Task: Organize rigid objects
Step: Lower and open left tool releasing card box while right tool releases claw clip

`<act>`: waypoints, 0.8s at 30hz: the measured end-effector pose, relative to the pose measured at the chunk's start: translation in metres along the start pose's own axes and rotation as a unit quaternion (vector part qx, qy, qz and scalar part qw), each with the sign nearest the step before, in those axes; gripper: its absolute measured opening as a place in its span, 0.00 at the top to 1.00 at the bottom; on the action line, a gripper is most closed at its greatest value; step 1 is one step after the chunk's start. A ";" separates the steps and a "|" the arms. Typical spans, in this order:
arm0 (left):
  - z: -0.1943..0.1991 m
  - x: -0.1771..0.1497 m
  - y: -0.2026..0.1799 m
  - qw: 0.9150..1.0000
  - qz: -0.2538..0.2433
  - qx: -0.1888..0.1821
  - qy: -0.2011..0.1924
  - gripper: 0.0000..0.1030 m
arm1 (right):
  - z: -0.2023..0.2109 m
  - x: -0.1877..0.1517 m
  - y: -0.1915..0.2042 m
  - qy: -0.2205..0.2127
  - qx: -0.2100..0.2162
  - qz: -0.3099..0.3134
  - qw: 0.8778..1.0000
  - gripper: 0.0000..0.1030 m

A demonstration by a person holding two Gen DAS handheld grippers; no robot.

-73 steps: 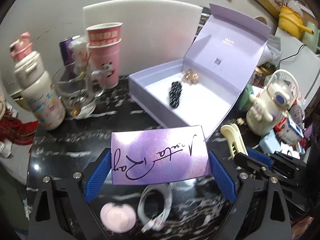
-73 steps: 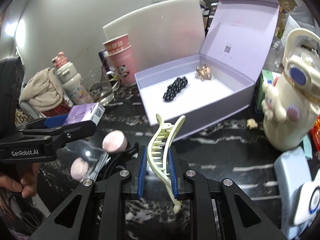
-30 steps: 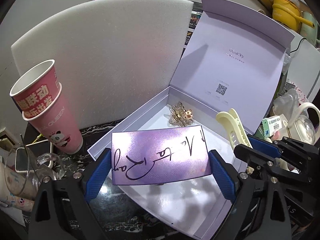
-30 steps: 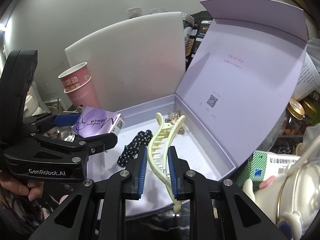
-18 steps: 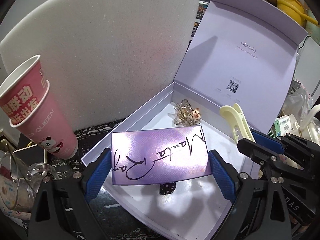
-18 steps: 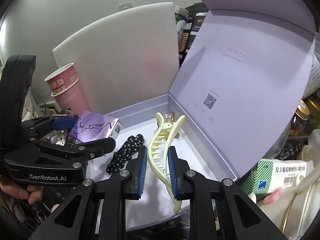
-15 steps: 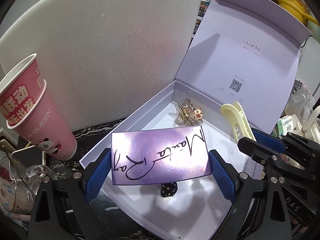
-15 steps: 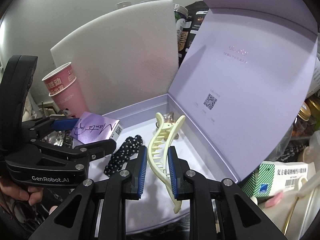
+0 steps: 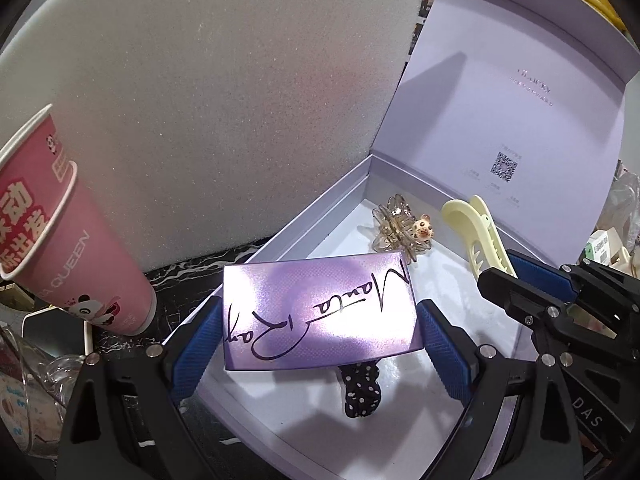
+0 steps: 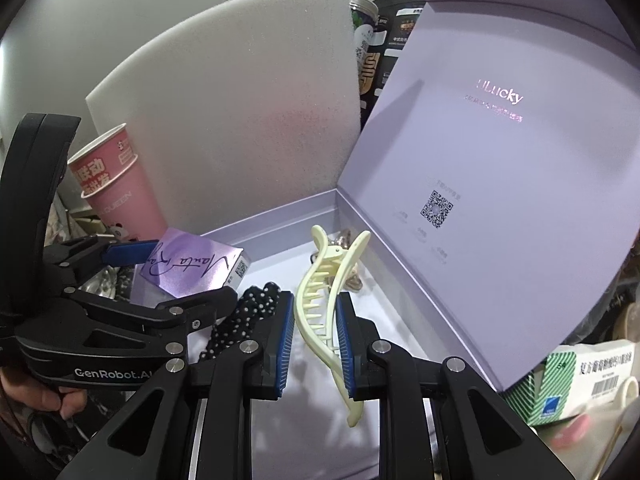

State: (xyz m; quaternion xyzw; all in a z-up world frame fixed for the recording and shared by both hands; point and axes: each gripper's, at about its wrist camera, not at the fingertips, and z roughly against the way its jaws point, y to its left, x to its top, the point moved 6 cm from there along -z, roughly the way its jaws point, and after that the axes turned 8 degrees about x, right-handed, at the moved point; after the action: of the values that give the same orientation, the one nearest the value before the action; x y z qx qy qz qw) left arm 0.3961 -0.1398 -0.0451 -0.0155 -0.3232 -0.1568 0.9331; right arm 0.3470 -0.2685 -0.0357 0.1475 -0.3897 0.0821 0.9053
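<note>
My left gripper point(image 9: 320, 316) is shut on a small purple box with black script point(image 9: 316, 312), held over the left end of the open lilac gift box point(image 9: 320, 200). My right gripper point(image 10: 314, 312) is shut on a cream claw hair clip point(image 10: 328, 296), held over the box floor near its raised lid point(image 10: 500, 180). The clip also shows in the left wrist view point(image 9: 476, 232). Inside the box lie a black polka-dot hair tie point(image 9: 362, 392) and a gold clip with a small bear point(image 9: 404, 228). The purple box and the left gripper show in the right wrist view point(image 10: 192, 270).
A white foam board point(image 9: 208, 112) stands behind the box. Stacked pink paper cups point(image 9: 68, 240) stand at its left on the black marble top, with a glass mug point(image 9: 28, 392) nearer. A green-striped medicine carton point(image 10: 576, 380) lies right of the box. Cans and pouches point(image 10: 380, 40) stand behind the lid.
Both grippers have moved forward from over the tabletop to over the open gift box and come lower into it. Each keeps its hold on the same object.
</note>
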 end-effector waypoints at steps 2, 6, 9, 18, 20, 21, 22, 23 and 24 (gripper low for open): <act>-0.006 0.000 0.001 1.000 -0.002 0.001 0.008 0.08 | -0.003 -0.003 -0.002 0.004 -0.003 -0.001 1.000 0.80; -0.017 -0.001 -0.002 1.000 -0.009 0.007 0.017 0.08 | -0.012 -0.005 -0.004 0.014 -0.012 0.001 1.000 0.80; -0.027 -0.002 -0.003 1.000 -0.007 0.004 0.030 0.08 | -0.015 -0.007 -0.004 0.020 -0.016 0.002 1.000 0.80; -0.042 -0.004 -0.006 0.999 -0.010 -0.001 0.047 0.07 | -0.028 -0.012 -0.013 0.035 -0.025 -0.011 0.999 0.79; -0.042 -0.004 -0.006 0.999 -0.009 0.000 0.049 0.07 | -0.028 -0.011 -0.016 0.033 -0.029 -0.014 0.999 0.79; -0.043 -0.004 -0.005 0.999 -0.009 0.003 0.053 0.07 | -0.028 -0.011 -0.017 0.034 -0.032 -0.015 0.999 0.79; -0.044 -0.004 -0.005 0.998 -0.009 0.006 0.056 0.07 | -0.028 -0.009 -0.017 0.034 -0.037 -0.015 0.999 0.78; -0.046 -0.004 -0.006 0.998 -0.011 0.009 0.058 0.07 | -0.029 -0.008 -0.019 0.034 -0.041 -0.017 0.998 0.73; -0.045 -0.004 -0.004 0.998 -0.012 0.011 0.059 0.07 | -0.027 -0.008 -0.019 0.032 -0.042 -0.019 0.998 0.67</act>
State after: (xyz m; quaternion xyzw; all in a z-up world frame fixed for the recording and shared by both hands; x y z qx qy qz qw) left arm 0.4186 -0.1486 -0.0832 0.0080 -0.2692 -0.1647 0.9489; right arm 0.3654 -0.2776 -0.0629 0.1137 -0.3605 0.0526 0.9243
